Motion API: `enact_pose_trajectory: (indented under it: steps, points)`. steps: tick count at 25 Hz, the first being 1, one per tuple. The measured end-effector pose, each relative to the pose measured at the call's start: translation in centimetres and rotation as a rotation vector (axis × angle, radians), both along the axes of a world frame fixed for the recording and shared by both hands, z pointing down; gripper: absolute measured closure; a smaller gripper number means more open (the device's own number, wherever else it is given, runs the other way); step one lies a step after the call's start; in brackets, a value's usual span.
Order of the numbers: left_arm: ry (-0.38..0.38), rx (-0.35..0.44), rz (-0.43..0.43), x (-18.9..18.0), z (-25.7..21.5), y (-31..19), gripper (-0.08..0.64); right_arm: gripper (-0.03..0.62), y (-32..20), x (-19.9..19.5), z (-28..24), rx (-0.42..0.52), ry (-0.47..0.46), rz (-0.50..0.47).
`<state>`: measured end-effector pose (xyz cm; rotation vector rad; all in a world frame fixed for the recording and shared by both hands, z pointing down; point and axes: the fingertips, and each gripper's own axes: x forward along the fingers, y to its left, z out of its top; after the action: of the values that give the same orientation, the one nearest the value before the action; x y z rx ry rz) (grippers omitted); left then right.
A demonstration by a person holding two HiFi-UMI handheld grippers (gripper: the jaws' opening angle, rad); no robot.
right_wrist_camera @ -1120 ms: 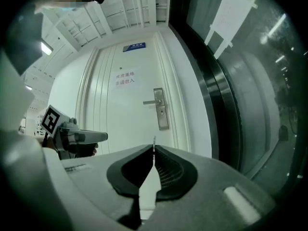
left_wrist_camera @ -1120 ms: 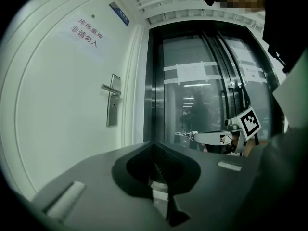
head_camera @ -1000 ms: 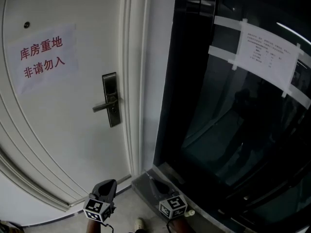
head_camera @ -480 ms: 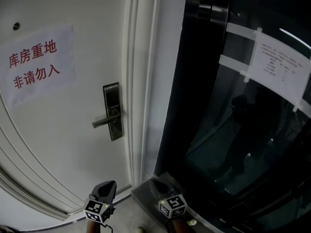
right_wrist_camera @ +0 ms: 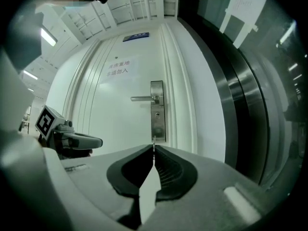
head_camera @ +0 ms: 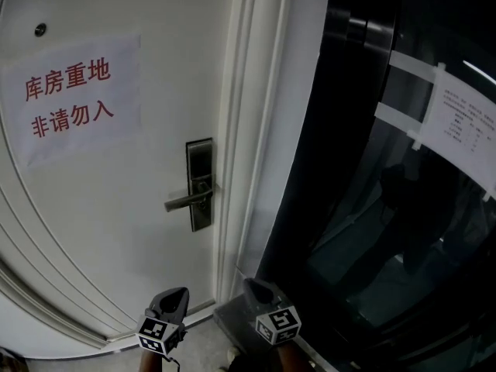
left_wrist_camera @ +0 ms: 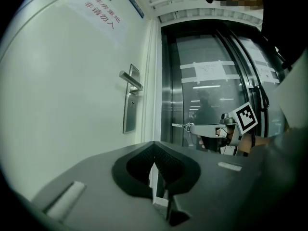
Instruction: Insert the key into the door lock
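A white door carries a grey metal lock plate (head_camera: 200, 183) with a lever handle (head_camera: 184, 201). In the right gripper view the plate (right_wrist_camera: 157, 110) stands straight ahead, some way off, with its keyhole below the handle (right_wrist_camera: 143, 98). My right gripper (head_camera: 252, 285) is shut on a small metal key (right_wrist_camera: 153, 146), whose tip pokes out past the jaws toward the plate. In the left gripper view the key (left_wrist_camera: 181, 126) sticks out of the right gripper (left_wrist_camera: 195, 127). My left gripper (head_camera: 177, 293) is shut with nothing in it and points along the door, level with the right one.
A paper sign with red characters (head_camera: 70, 95) hangs on the door's upper left. The white door frame (head_camera: 256, 130) runs just right of the lock. Further right are dark glass panels (head_camera: 387, 208) with taped paper notices (head_camera: 465, 122).
In the head view the lock plate and door frame have slid to the right and look a little larger. Both grippers keep their spots at the bottom edge, still shut.
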<state>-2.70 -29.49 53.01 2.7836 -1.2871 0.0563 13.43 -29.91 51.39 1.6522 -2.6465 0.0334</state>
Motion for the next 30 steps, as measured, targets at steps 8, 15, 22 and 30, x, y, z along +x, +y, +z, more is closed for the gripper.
enact_pose_trajectory:
  steps: [8, 15, 22, 30]
  points:
    - [-0.001, -0.003, -0.088, -2.2, 0.6, -2.1, 0.557, 0.581, -4.0, -0.9, -4.2, 0.123, 0.125, -0.044]
    - [-0.004, -0.001, -0.11, -2.2, 0.5, -3.4, 0.557, 0.581, -8.1, -1.5, -7.5, 0.225, 0.234, -0.073]
    - [0.001, -0.009, -0.128, -2.0, 0.9, -4.0, 0.557, 0.581, -10.1, -2.9, -9.7, 0.317, 0.39, -0.107]
    - [0.0, -0.014, -0.137, -1.8, 1.3, -4.4, 0.557, 0.581, -11.8, -4.4, -10.1, 0.386, 0.553, -0.127]
